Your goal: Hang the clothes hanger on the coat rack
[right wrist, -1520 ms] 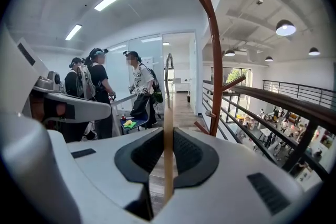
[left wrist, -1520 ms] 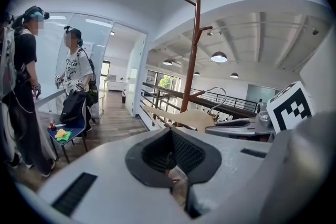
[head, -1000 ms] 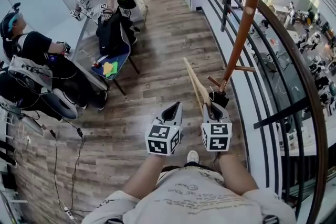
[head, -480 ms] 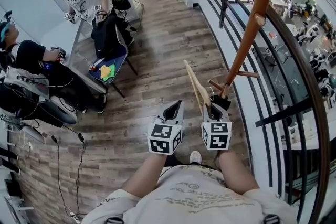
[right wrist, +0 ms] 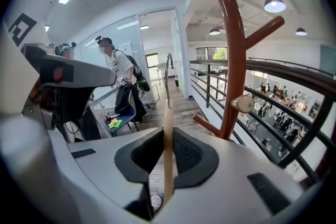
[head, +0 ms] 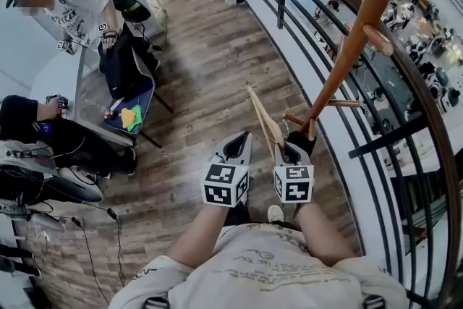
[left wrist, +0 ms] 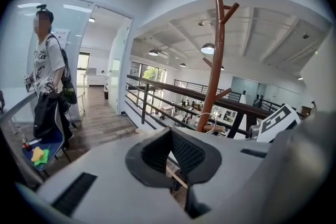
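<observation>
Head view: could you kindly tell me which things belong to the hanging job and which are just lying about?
Job in hand:
clothes hanger, clamped in the right gripper
coat rack

Just lying about:
blue chair
dark jacket draped on it
yellow cloth on its seat

The wood-plank floor (head: 210, 83) carries a blue chair (head: 142, 99) and loose cables (head: 110, 214).

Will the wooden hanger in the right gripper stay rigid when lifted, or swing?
Likely rigid: the hanger shows as a straight wooden bar, unbent in the right gripper. Probably light, since a narrow pinch carries it. It could pivot, because most of its length reaches well beyond that grip.
</observation>
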`<act>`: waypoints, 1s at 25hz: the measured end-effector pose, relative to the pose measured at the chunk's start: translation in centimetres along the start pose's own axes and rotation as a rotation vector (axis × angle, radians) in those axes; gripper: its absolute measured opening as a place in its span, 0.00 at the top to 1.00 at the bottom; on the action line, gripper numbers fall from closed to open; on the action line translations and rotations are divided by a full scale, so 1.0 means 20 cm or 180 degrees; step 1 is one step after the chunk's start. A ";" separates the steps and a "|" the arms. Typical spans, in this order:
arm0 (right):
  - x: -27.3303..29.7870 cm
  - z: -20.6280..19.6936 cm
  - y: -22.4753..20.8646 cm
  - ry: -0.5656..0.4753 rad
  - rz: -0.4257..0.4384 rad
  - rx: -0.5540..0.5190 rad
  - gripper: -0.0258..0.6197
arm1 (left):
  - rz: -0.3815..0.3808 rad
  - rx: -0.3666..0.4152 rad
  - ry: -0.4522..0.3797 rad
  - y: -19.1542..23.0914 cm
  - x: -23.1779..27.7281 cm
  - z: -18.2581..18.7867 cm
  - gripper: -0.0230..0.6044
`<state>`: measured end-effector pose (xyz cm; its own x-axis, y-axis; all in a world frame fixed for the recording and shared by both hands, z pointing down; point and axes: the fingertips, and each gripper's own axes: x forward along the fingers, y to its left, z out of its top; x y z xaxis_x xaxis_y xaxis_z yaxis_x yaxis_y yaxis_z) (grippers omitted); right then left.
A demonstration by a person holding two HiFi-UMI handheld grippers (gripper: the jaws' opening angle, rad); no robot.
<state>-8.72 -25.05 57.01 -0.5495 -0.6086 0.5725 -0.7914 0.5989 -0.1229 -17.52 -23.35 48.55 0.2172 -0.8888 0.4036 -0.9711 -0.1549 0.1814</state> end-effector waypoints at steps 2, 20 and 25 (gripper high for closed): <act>0.04 -0.02 -0.02 0.0040 -0.0073 0.0086 0.88 | -0.0084 0.0005 0.0046 0.02 0.04 -0.02 0.96; 0.31 -0.23 -0.21 0.0384 -0.0727 0.0674 0.88 | -0.0648 0.0057 0.0445 0.16 0.29 -0.18 0.96; 0.39 -0.28 -0.27 0.0491 -0.0873 0.0789 0.88 | -0.0743 0.0082 0.0556 0.21 0.35 -0.22 0.96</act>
<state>-7.23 -29.97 66.66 -0.2770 -0.6317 0.7240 -0.9542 0.2697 -0.1297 -19.65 -28.41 56.11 0.4466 -0.7405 0.5022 -0.8946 -0.3594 0.2657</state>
